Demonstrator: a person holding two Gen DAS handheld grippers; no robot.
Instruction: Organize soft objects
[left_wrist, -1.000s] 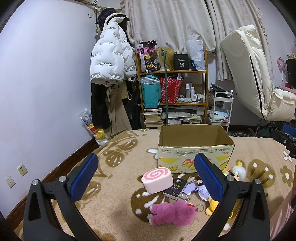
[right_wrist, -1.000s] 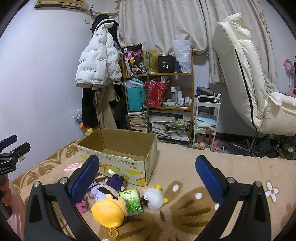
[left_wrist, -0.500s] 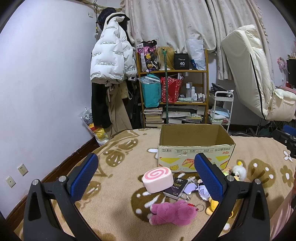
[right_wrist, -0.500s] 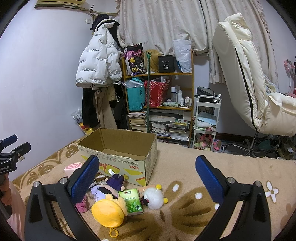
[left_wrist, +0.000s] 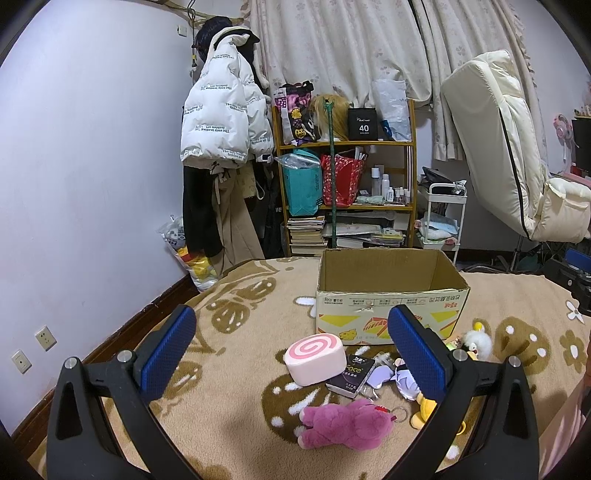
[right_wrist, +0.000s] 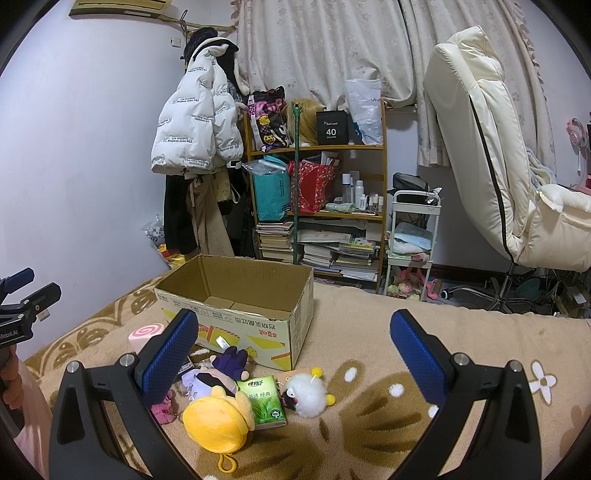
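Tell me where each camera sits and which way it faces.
Left wrist: on the left claw, open, facing the cardboard box head-on over the swirl cushion and pink bear.
Right wrist: on the right claw, open, seeing the box from its right corner; a hand shows at left.
Shared: box, cushion, bookshelf.

Home bedroom — patterned blanket, hung puffer jacket, cluttered bookshelf, floral curtains
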